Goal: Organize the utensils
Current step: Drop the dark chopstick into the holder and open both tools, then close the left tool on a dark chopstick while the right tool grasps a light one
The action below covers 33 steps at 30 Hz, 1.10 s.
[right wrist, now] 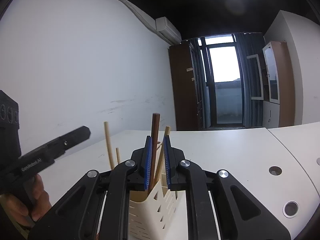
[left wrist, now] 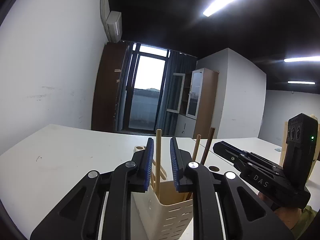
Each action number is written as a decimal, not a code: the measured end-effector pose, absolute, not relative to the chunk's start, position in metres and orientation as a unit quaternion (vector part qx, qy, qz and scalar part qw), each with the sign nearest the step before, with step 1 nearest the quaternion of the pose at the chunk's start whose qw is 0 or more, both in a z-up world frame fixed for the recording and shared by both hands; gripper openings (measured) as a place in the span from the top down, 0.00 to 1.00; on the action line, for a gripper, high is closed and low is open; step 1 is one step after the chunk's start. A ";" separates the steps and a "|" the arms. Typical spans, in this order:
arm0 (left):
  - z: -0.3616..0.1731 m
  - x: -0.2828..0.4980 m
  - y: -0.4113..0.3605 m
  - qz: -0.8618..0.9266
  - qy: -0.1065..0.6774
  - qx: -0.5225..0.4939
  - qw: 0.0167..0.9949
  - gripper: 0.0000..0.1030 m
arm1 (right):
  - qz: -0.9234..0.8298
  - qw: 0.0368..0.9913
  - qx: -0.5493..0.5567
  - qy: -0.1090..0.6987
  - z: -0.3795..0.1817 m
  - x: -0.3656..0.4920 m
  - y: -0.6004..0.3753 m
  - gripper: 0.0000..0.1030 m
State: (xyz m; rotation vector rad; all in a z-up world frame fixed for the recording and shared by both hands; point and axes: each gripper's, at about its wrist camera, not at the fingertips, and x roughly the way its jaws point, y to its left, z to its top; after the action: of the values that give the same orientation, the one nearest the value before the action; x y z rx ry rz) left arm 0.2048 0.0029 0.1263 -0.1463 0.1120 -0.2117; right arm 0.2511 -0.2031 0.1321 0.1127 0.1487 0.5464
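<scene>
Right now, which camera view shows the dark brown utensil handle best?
The right wrist view: the dark brown handle stands upright in the middle, between the right tool's open fingers, above the cream holder. The left wrist view shows only part of it, off to the right.

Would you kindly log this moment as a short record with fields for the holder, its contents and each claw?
holder: cream slotted utensil holder, upright on the white table
contents: several light wooden handles and one dark brown handle, standing up
left claw: open, above the holder, light handle between the pads, gap on both sides
right claw: open, dark handle between the pads, not clamped
table extras: round cable holes
</scene>
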 end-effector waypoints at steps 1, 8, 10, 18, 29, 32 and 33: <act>0.127 0.203 0.003 -0.103 0.056 -0.071 0.991 0.84 | 0.269 0.959 0.056 0.075 0.131 0.251 -0.203 0.87; 0.124 0.190 -0.003 -0.093 0.065 -0.057 0.992 0.82 | 0.261 0.960 0.046 0.085 0.132 0.249 -0.199 0.81; 0.124 0.186 -0.005 -0.093 0.070 -0.053 0.992 0.78 | 0.259 0.961 0.043 0.088 0.132 0.248 -0.198 0.80; 0.114 0.172 0.006 -0.058 0.125 -0.056 0.989 0.70 | 0.248 0.962 0.030 0.113 0.127 0.233 -0.198 0.70; 0.095 0.169 0.026 -0.024 0.227 -0.052 0.972 0.65 | 0.248 0.955 0.021 0.161 0.112 0.200 -0.195 0.56; 0.086 0.173 0.031 -0.020 0.251 -0.050 0.966 0.64 | 0.251 0.949 0.018 0.188 0.104 0.196 -0.191 0.52; 0.083 0.173 0.032 -0.019 0.256 -0.050 0.965 0.63 | 0.252 0.948 0.015 0.196 0.101 0.195 -0.189 0.51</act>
State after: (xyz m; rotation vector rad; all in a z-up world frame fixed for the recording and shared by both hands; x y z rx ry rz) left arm 0.1730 0.0325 0.0834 -0.1009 0.5185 -0.0382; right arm 0.1954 -0.1894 0.1006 0.0309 0.3983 0.5124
